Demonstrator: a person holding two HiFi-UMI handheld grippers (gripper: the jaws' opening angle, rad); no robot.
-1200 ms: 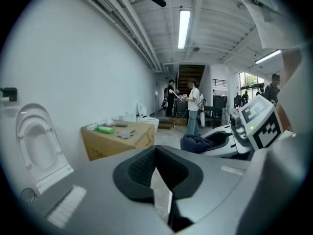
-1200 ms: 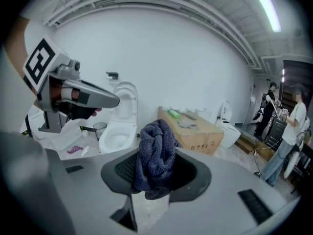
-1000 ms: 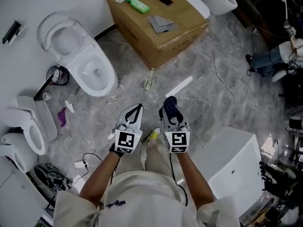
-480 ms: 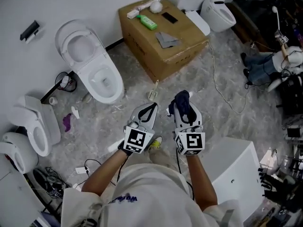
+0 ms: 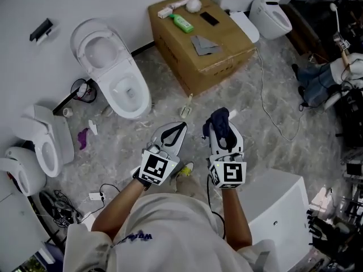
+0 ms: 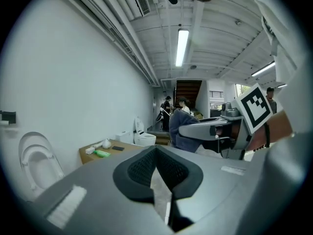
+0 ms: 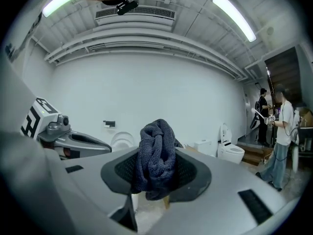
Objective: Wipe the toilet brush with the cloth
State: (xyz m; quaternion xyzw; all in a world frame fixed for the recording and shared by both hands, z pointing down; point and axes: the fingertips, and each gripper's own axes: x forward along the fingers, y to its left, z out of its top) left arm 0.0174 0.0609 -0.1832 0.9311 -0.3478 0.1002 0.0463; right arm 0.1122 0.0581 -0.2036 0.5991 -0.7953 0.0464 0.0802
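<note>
Brush (image 5: 191, 4): prob. the white bulb-headed item w/ pale handle lying at the far edge of the box (image 5: 221, 58). ID is uncertain because it shows small. It is well apart from both grippers and untouched.

Cloth (image 5: 219, 121): dark blue knit, bunched into a wad and pinched in the R gripper (image 7: 157, 177). The jaws are clamped on its middle, and folds stick out past the tips.

L gripper (image 5: 174, 132): jaws brought together at the tips w/ nothing between them, only floor seen through the gap. Both grippers are held side by side in front of the person, above the marbled floor.

Surroundings: green bottle (image 5: 182, 22) just beside the brush on the box top; toilet (image 5: 113, 72) w/ lid up, to the box's left by the wall.

Step in hand (judged): approach, wiping not yet begun. To do it well:
- Spread the L jaws before reaching.
- Take the handle away from the bulb, so the head stays free.
- Lift clear of the bottle.
- Draw the protruding cloth folds along the handle and head, keeping the R clamp firm so the wad doesn't slip out.
</note>
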